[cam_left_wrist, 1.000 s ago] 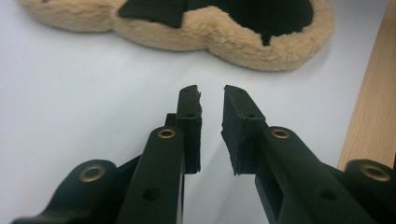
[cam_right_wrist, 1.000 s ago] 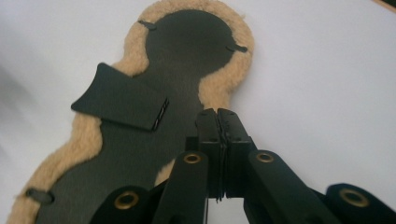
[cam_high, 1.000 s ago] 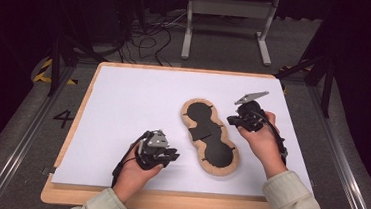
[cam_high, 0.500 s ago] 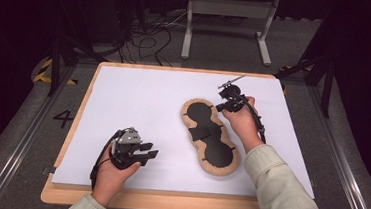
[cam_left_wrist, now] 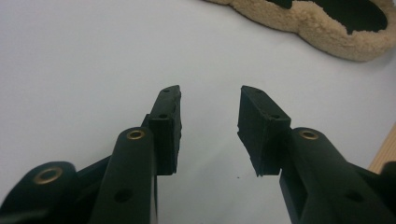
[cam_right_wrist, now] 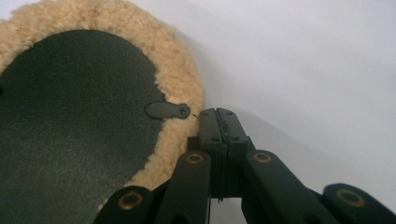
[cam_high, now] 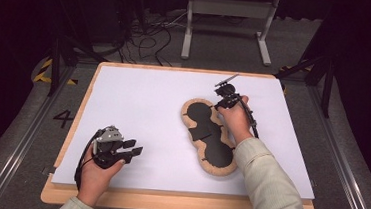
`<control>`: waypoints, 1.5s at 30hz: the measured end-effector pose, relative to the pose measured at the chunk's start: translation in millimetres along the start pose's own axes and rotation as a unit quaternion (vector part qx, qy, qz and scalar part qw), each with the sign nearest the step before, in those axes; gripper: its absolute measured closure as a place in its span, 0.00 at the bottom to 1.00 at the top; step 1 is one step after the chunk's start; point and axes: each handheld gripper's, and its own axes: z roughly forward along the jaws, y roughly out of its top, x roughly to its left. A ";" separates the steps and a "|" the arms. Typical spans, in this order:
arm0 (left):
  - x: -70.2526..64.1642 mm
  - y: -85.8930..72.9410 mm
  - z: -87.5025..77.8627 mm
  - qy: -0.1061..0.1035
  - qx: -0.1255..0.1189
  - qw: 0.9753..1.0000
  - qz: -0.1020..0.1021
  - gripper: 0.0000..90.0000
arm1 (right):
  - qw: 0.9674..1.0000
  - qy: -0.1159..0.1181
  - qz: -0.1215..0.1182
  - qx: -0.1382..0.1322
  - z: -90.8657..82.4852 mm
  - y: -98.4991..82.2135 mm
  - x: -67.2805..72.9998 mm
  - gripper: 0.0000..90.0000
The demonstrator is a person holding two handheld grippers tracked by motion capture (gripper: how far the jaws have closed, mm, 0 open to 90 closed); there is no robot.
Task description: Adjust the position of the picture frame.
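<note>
RISK: I see right claw (cam_right_wrist: pixel 219 114) clenched empty at fleece liner (cam_high: pixel 210 134) rim, 12 o'clock end | may snag fleece | left claw (cam_left_wrist: pixel 209 123), jaws just opening, released, empty.

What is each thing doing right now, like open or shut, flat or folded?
Fleecy pad: spread flat on the white sheet, black side up, fleece rim showing.
Left tool: open, nothing between its tips, its jaws just opened wider.
Right tool: shut, tips at the pad's fleece edge, holding nothing.
White sheet: lying flat on the wooden board.
</note>
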 end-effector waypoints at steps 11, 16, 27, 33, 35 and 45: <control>13.3 3.4 -0.6 -0.001 -0.010 1.000 -0.021 0.67 | 0.998 0.043 -0.051 -0.007 11.5 17.1 48.7 1.00; 15.2 3.6 0.7 -0.002 -0.009 1.000 -0.021 0.67 | 0.995 0.059 -0.086 -0.008 16.1 24.0 76.7 1.00; 19.8 4.2 3.8 -0.004 -0.006 1.000 -0.024 0.67 | 0.974 0.151 -0.167 0.007 19.2 24.8 136.3 1.00; 20.5 4.5 3.5 0.004 -0.003 1.000 -0.014 0.67 | 0.968 0.142 -0.207 -0.009 10.2 19.8 158.3 1.00; 20.0 3.5 3.6 0.003 -0.002 1.000 -0.011 0.66 | 0.968 0.143 -0.203 -0.028 2.0 17.2 153.9 1.00; 14.4 2.0 1.7 -0.015 0.003 1.000 0.001 0.65 | 0.960 0.142 -0.231 -0.071 -56.8 -20.7 138.3 1.00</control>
